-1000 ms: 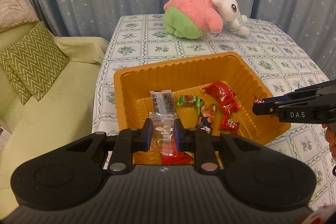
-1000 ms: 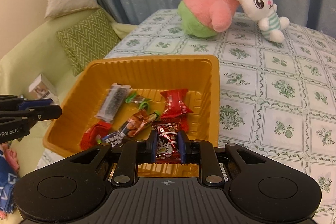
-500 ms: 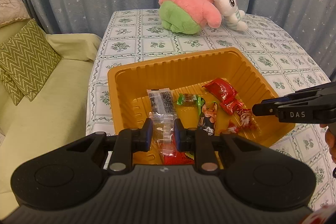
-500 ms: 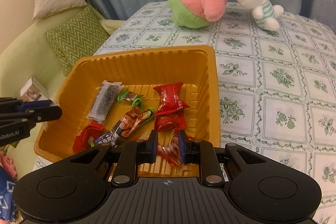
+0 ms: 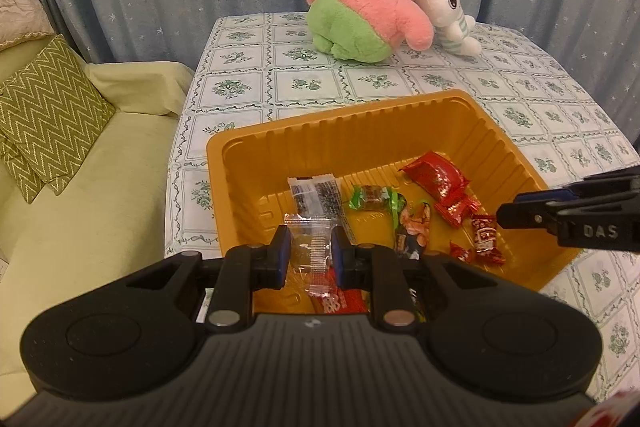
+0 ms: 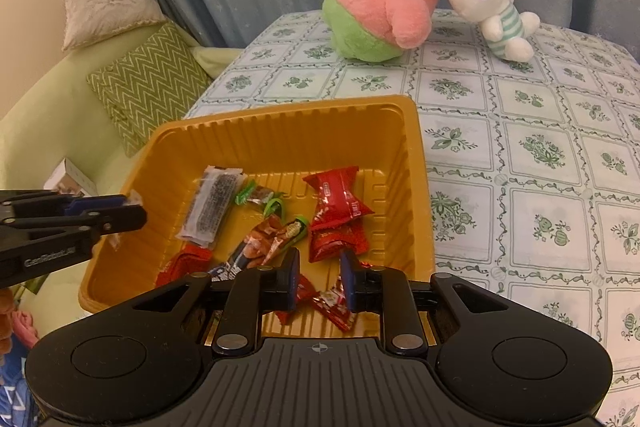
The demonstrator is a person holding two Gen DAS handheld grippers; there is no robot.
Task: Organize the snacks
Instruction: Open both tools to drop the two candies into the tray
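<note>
while left fingers (image 5: 308, 254) pinch an upright clear packet (image 5: 311, 259), right fingers (image 6: 319, 281) have just parted, empty.

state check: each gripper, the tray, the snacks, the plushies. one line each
left gripper: shut on clear packet, over the tray
right gripper: open, jaws just opening, small red candy lying below them in the tray
orange tray: upright on the table, holds loose snacks
pink plush: lying on the table
white bunny plush: leaning against pink plush

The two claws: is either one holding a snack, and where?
The left claw pinches a clear wrapped snack across its middle. The right claw has just opened and holds nothing.
</note>
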